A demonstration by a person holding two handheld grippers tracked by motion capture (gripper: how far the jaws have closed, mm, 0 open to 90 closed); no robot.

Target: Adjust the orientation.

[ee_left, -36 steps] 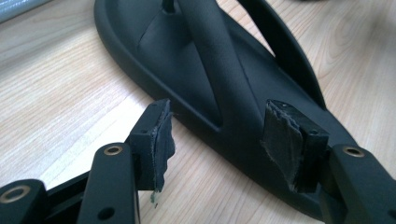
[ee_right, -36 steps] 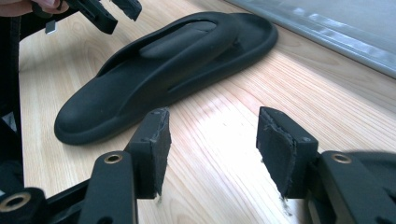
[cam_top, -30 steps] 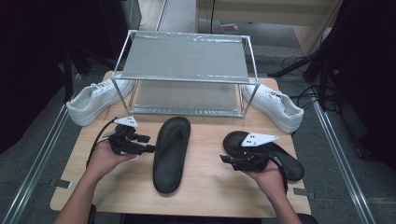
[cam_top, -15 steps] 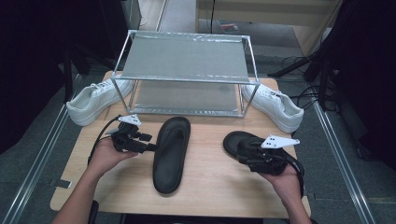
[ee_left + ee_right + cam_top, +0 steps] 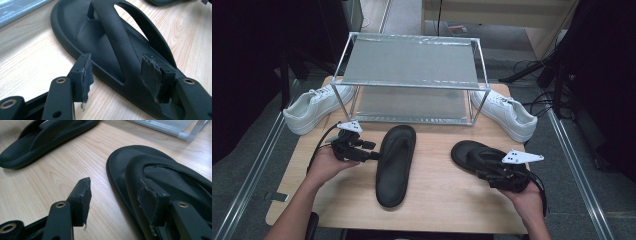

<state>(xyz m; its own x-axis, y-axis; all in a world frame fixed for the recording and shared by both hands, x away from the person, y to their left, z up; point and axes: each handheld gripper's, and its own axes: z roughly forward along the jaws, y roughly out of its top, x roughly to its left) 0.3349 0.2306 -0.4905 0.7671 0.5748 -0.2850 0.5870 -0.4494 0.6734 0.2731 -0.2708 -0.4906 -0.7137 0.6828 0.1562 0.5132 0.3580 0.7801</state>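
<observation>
Two black flip-flops lie on the wooden table [image 5: 437,195], in front of a two-tier metal rack [image 5: 412,80] that stands at the far half of the tabletop. The left flip-flop [image 5: 395,164] lies lengthwise near the middle of the table, its toe end toward the rack; the right flip-flop [image 5: 479,159] lies at an angle toward the table's right side, well apart from the first. A white sneaker [image 5: 314,107] rests beside the rack's left legs, half over the table's edge, and a second white sneaker [image 5: 508,115] rests beside its right legs. The rack's lower shelf sits just behind the left flip-flop's toe end, with bare wood between them. Both flip-flops are matte black, with a thick moulded sole, a raised rim and a broad Y-shaped strap rising from a toe post. The left gripper [image 5: 116,68] has its jaws spread over the edge of the left flip-flop: one pad [image 5: 85,72] is outside the sole's rim over the wood, the other over the footbed beside the strap, neither visibly pressing. The right gripper [image 5: 113,195] is likewise spread, straddling the rim of the right flip-flop, one pad [image 5: 147,200] above its strap and one above the bare table.
</observation>
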